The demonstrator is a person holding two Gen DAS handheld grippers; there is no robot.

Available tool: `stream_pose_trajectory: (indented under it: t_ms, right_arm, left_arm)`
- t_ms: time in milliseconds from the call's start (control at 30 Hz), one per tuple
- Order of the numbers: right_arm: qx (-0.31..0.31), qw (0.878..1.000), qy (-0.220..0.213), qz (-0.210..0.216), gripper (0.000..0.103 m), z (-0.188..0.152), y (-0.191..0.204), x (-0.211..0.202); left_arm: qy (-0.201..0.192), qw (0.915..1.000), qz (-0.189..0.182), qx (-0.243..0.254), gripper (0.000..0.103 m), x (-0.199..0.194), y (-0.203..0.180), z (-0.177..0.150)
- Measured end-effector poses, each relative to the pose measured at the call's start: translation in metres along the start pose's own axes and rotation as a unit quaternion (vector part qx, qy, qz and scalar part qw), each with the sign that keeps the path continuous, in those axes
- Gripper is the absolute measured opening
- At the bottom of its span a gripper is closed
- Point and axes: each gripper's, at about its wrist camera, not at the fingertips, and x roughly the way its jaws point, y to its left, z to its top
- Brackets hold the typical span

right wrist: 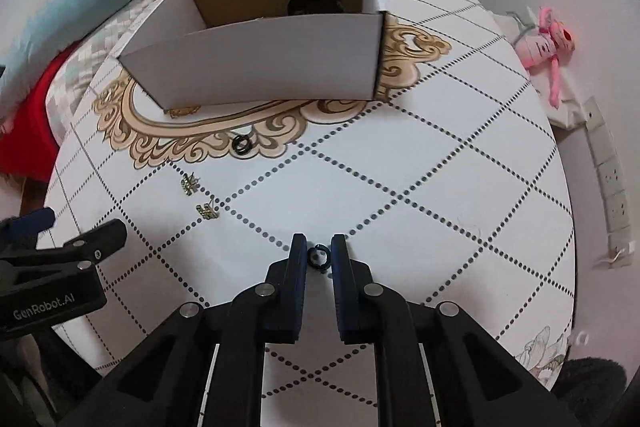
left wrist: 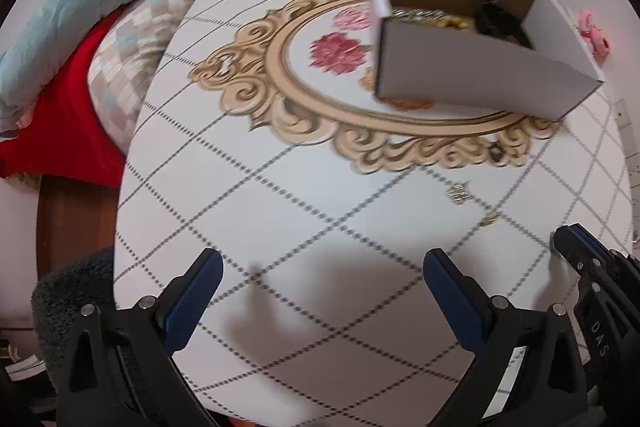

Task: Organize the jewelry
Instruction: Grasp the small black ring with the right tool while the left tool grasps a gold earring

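Nearest the right wrist camera, the right claw (right wrist: 319, 254) has its two fingers drawn close around a small black ring (right wrist: 319, 257); the ring sits between the pads, but whether they actually pinch it or it rests on the tabletop (right wrist: 440, 187) I cannot tell. The left claw (left wrist: 322, 269) is spread wide and holds nothing, hovering over bare cloth near the tabletop's front edge. Beyond them lie two small gold clips (right wrist: 199, 195) just beside each other, and further on a second black ring (right wrist: 241, 144) on the gold scroll pattern. Farthest stands the open cardboard box (right wrist: 260, 67), with dark and gold pieces already inside.

The risk, as I judge it: the ring is thin and round, so an off-centre squeeze could flick it out sideways or let it roll toward the tabletop's edge. Lifting with a loose hold could drop it short of the box. The left claw, moving in toward the clips, might also crowd the right one
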Motion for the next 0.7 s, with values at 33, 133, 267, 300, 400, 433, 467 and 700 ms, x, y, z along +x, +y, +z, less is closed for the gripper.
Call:
stream_pose_trajectory:
  t_ms: [33, 133, 267, 300, 400, 433, 467, 700]
  right_arm:
    - [0.006, 1.0, -0.003, 0.0, 0.013, 0.001, -0.001, -0.001]
    - [0.029, 0.999, -0.012, -0.004, 0.013, 0.004, -0.018, -0.009]
    - [0.056, 0.998, -0.015, -0.011, 0.013, 0.009, -0.039, -0.012]
    - [0.062, 0.998, -0.016, -0.012, 0.013, 0.01, -0.044, -0.012]
    - [0.072, 0.997, -0.016, -0.017, 0.013, 0.011, -0.055, -0.014]
    - [0.074, 0.997, -0.016, -0.019, 0.013, 0.011, -0.057, -0.014]
    - [0.077, 0.997, -0.016, -0.02, 0.013, 0.011, -0.061, -0.015]
    - [0.091, 0.995, -0.017, -0.02, 0.013, 0.011, -0.07, -0.014]
  left_arm:
    - [-0.002, 0.9999, -0.012, 0.001, 0.102, -0.002, -0.004, 0.0]
    - [-0.01, 0.9989, -0.045, 0.011, 0.098, -0.006, -0.019, 0.001]
    - [-0.007, 0.9973, -0.068, 0.026, 0.079, -0.003, -0.041, 0.003]
    - [-0.008, 0.9971, -0.069, 0.029, 0.078, -0.003, -0.045, 0.003]
    - [-0.012, 0.9964, -0.074, 0.039, 0.078, -0.001, -0.059, 0.004]
    - [-0.015, 0.9962, -0.074, 0.044, 0.078, -0.001, -0.064, 0.004]
    - [-0.016, 0.9959, -0.074, 0.049, 0.074, 0.0, -0.068, 0.005]
    - [-0.008, 0.9942, -0.081, 0.07, 0.034, 0.011, -0.077, 0.011]
